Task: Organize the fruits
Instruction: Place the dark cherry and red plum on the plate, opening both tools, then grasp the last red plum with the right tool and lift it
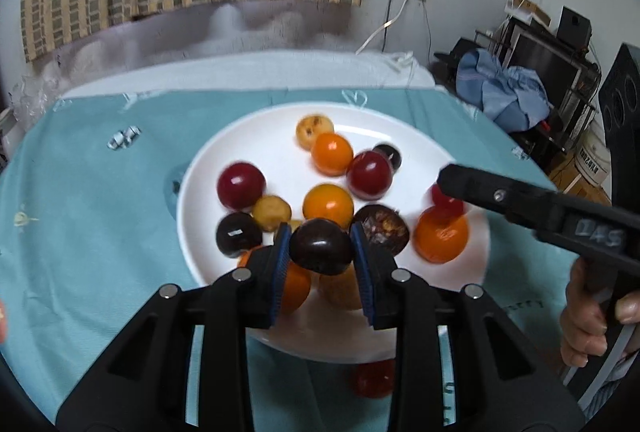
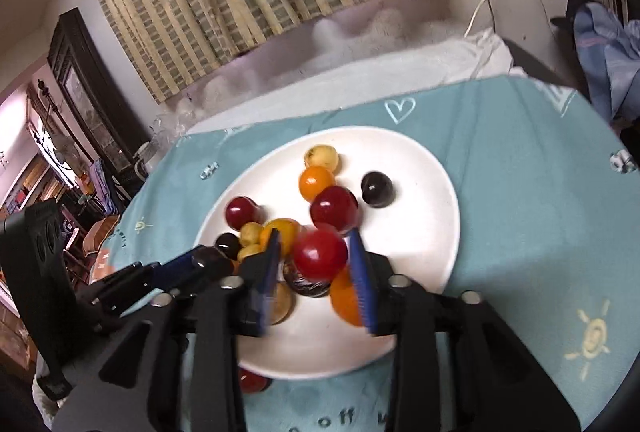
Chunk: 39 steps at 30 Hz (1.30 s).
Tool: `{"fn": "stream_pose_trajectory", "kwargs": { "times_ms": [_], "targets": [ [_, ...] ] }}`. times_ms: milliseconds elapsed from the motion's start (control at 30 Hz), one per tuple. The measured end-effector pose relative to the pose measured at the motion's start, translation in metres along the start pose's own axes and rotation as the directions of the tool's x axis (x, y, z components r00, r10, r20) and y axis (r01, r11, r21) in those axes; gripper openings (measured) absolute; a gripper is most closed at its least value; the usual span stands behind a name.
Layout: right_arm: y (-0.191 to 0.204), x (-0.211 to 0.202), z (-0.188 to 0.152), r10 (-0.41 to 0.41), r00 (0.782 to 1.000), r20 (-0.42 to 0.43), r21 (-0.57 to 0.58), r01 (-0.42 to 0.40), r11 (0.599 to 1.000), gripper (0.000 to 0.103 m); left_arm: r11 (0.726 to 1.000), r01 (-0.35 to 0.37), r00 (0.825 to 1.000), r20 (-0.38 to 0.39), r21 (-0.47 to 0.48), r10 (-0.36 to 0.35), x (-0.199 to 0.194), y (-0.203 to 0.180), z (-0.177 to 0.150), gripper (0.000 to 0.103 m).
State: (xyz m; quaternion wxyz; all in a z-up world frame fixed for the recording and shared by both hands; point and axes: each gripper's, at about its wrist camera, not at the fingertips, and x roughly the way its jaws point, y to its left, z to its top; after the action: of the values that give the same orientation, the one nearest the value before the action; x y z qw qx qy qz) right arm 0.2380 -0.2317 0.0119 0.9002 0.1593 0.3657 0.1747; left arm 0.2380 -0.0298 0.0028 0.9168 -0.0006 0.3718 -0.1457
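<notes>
While both grippers hang over the white plate [image 1: 208, 168], each has a fruit between its blue pads. The left gripper [image 1: 321, 250] has its jaws clamped on a dark plum [image 1: 321, 251], pads pressed to either side of it. Just beyond those jaws sit an orange fruit [image 1: 328, 204] and a mottled dark fruit [image 1: 382, 228]; to their left lie a dark plum with a sticker [image 1: 238, 235] and a red plum [image 1: 241, 185]. Below the jaws, more orange fruit shows on the plate.

The right gripper [image 2: 318, 256] has a red fruit [image 2: 319, 254] between its jaws; the pads stand close on either side, but motion blur hides whether both touch, so I cannot tell if it is gripped. Ahead of these jaws sit another red fruit [image 2: 333, 208], an orange one [image 2: 316, 183], a speckled yellow one [image 2: 321, 157] and, to the right, a black plum [image 2: 377, 189]. A red fruit [image 2: 252, 381] lies on the teal cloth [image 2: 520, 192], off the plate, beneath the jaws.
</notes>
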Motion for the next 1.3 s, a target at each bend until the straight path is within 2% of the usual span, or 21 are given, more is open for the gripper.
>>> {"fn": "stream_pose_trajectory", "kwargs": {
  "times_ms": [133,167,200,267,367,500,567,600,733,867,1133,1300],
  "targets": [
    [-0.007,-0.022,0.003,0.066,0.996,0.059,0.085,-0.071,0.994,0.079,0.999,0.031,1.0,0.003,-0.044,-0.031,-0.004,0.01,-0.002,0.037],
    [-0.006,-0.03,0.005,0.08,0.994,0.078,0.09,-0.087,0.992,0.079,0.998,0.025,1.0,0.017,-0.057,-0.024,-0.01,0.011,-0.002,0.046],
    [0.0,-0.042,0.005,0.102,0.989,0.102,0.082,-0.111,0.99,0.079,0.998,0.015,0.999,0.039,-0.067,-0.012,-0.019,0.013,-0.002,0.054],
    [0.016,-0.071,0.004,0.142,0.979,0.148,0.031,-0.148,0.989,0.079,0.997,0.011,0.997,0.08,-0.079,-0.004,-0.04,0.017,-0.005,0.057],
    [0.033,-0.092,-0.003,0.157,0.973,0.166,-0.018,-0.157,0.987,0.079,0.997,0.005,0.995,0.095,-0.076,0.002,-0.063,0.015,-0.023,0.059],
    [0.043,-0.092,-0.031,0.14,0.984,0.11,-0.07,-0.132,0.989,0.079,0.999,-0.039,0.995,0.088,-0.025,0.041,-0.075,0.003,-0.056,0.062],
    [0.039,-0.077,-0.051,0.139,0.99,0.039,-0.058,-0.136,0.989,0.079,0.998,-0.055,0.997,0.063,0.018,0.053,-0.074,-0.005,-0.07,0.063],
    [0.037,-0.065,-0.058,0.154,0.988,-0.027,-0.032,-0.155,0.987,0.078,0.997,-0.058,0.997,0.051,0.043,0.055,-0.072,-0.01,-0.075,0.063],
    [0.035,-0.037,-0.067,0.265,0.951,-0.162,0.063,-0.258,0.964,0.068,0.992,-0.027,1.0,0.007,0.127,0.026,-0.061,-0.025,-0.084,0.063],
    [0.035,-0.031,-0.071,0.267,0.945,-0.188,0.082,-0.256,0.963,0.061,0.992,-0.012,1.0,-0.02,0.127,0.015,-0.051,-0.025,-0.085,0.063],
    [0.03,-0.03,-0.075,0.196,0.96,-0.197,0.069,-0.186,0.98,0.061,0.984,-0.083,0.996,-0.004,0.156,0.085,-0.049,-0.034,-0.087,0.063],
    [0.034,-0.028,-0.078,0.186,0.96,-0.208,0.046,-0.18,0.983,0.061,0.981,-0.108,0.994,-0.006,0.159,0.11,-0.048,-0.034,-0.087,0.066]
  ]
}}
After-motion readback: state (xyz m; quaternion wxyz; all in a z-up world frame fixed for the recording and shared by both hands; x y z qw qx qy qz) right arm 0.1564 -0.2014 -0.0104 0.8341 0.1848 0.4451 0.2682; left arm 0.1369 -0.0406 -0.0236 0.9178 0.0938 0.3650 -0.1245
